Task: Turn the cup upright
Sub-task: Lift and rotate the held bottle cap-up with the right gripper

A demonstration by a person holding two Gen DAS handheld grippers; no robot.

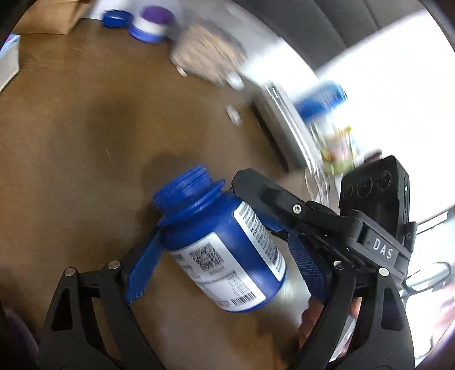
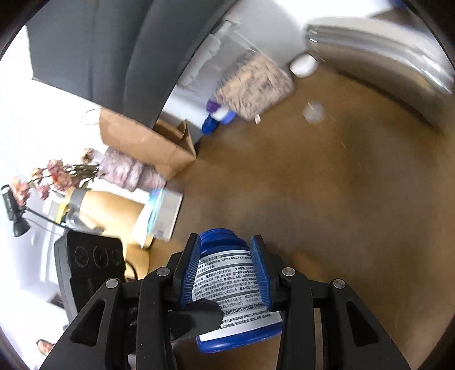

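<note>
The cup is a blue plastic jar with a white printed label and an open threaded mouth. It is tilted over the brown table, mouth pointing up and to the left in the left wrist view. My right gripper is shut on the jar, its blue pads pressing both sides of the label. One of its black fingers comes in from the right. My left gripper is open around the jar; one pad touches its shoulder, the other stands apart.
Blue lids and a purple-topped white jar sit at the far edge beside a bag of pellets. A steel vessel, a brown paper bag, a white box and dried flowers ring the table.
</note>
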